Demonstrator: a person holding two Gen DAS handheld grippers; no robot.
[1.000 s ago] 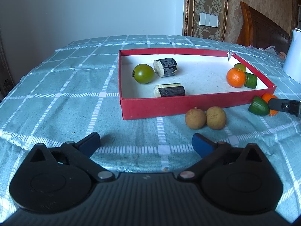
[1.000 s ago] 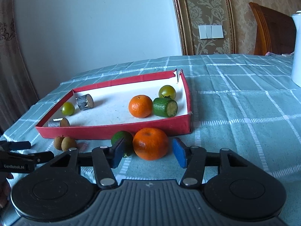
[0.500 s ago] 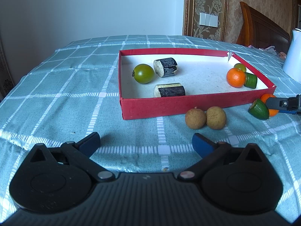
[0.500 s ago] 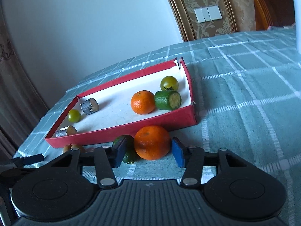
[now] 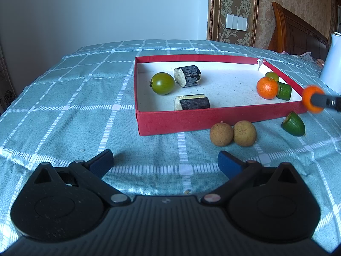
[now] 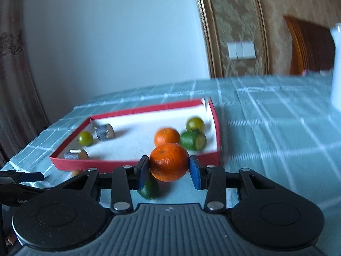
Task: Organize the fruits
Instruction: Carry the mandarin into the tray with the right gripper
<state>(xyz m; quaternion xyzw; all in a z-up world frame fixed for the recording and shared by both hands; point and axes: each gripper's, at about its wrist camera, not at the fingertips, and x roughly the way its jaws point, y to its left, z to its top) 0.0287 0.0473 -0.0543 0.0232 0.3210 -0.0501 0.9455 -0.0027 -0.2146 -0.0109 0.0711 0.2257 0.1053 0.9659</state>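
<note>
A table covered with a teal checked cloth point(image 5: 64, 111) stands before a pale wall, with patterned gold wallpaper and a dark wooden headboard to the right. The right gripper point(image 6: 168, 167) pinches a mandarin point(image 6: 169, 162) between its blue pads, which have just been closing on it; the fruit hangs clear of the cloth, in front of the near wall of the tray. In the left wrist view the same mandarin shows at the tray's right corner, blurred. The left gripper point(image 5: 165, 163) hovers low over the cloth with its jaws spread wide and nothing between them.

The red tray point(image 5: 213, 118) with a white floor holds six things: two dark-barked log pieces point(image 5: 187, 76), two green tomatoes point(image 5: 163, 83), one mandarin in the tray point(image 5: 267, 88) and one green cylinder piece point(image 5: 283, 91) touching it. The second tomato sits just behind that mandarin, near the far right corner.

Outside the tray, on the cloth, lie two brown round fruits point(image 5: 221, 133) touching each other just before the tray's near wall, and one green wedge point(image 5: 293, 124) to their right. A white jug point(image 5: 332, 64) stands at the far right.
</note>
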